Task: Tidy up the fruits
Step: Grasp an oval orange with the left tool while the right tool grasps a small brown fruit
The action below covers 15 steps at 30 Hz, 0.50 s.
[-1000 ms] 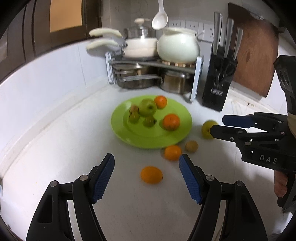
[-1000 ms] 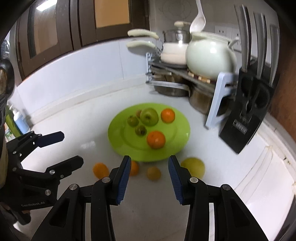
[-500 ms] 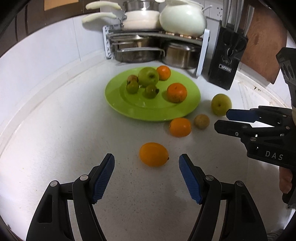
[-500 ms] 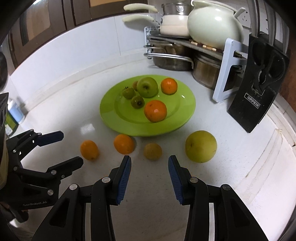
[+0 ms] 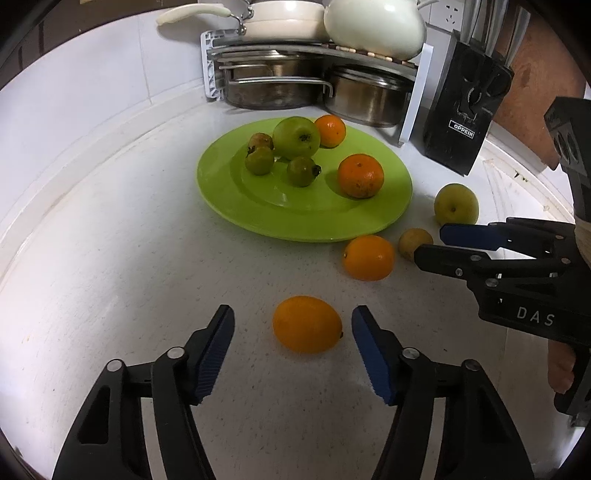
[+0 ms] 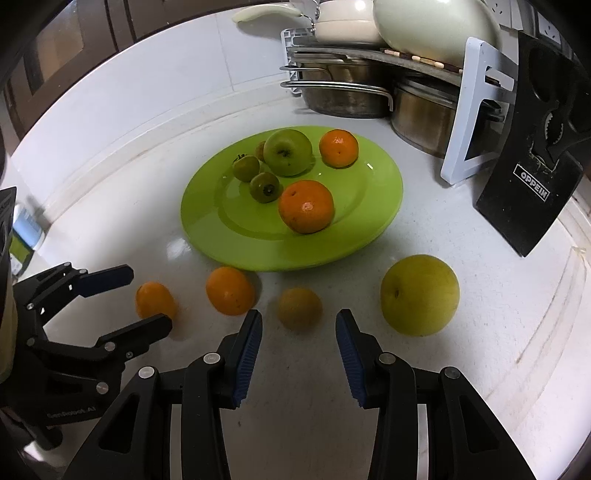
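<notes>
The left gripper (image 5: 292, 323) is closing around the oval orange fruit (image 5: 307, 324) (pads not touching). The right gripper (image 6: 298, 325) stands open, the small brownish round fruit (image 6: 300, 308) just ahead.

At the top of my view a metal rack (image 5: 221, 55) carries a cream pan (image 5: 280, 22) and a cream pot (image 5: 373, 26), with steel pots (image 5: 365, 96) beneath. A black knife block (image 5: 461, 110) stands upper right on the white counter (image 5: 110, 258).
</notes>
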Motion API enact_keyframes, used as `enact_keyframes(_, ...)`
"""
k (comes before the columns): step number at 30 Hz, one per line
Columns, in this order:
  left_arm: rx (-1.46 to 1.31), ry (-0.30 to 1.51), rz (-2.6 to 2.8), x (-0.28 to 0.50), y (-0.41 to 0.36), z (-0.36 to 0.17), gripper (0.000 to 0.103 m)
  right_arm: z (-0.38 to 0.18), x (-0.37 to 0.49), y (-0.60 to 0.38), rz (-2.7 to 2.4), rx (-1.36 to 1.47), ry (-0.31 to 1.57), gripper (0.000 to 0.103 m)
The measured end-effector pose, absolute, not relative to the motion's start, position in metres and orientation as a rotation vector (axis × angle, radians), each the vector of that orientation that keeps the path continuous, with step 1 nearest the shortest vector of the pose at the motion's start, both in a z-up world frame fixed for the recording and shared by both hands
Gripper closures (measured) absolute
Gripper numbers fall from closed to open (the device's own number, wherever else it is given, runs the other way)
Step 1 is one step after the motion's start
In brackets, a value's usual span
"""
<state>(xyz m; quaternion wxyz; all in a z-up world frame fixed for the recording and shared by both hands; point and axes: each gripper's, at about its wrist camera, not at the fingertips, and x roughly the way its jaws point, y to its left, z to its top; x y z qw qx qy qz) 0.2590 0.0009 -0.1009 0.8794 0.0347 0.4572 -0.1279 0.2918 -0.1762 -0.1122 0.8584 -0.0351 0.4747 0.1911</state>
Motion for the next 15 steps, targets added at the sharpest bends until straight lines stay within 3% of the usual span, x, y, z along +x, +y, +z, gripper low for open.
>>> enact_keyframes(6,0.072,0.968,-0.273,0.2612,-0.0008,-0.1041,0.051,-0.1142,0.2967,-0.1728,0.401,-0.09,1.002,0.061)
enact_keyframes(12,0.07,0.975,-0.289,0.2613,-0.0035,-0.1046,0.063,-0.1176,0.2991,-0.1711,0.405,-0.102,1.008,0.066)
enact_keyframes(15,0.074,0.974,-0.29,0.2618,-0.0048,-0.1044,0.064,-0.1187,0.2992,-0.1699,0.405,-0.107,1.01,0.07)
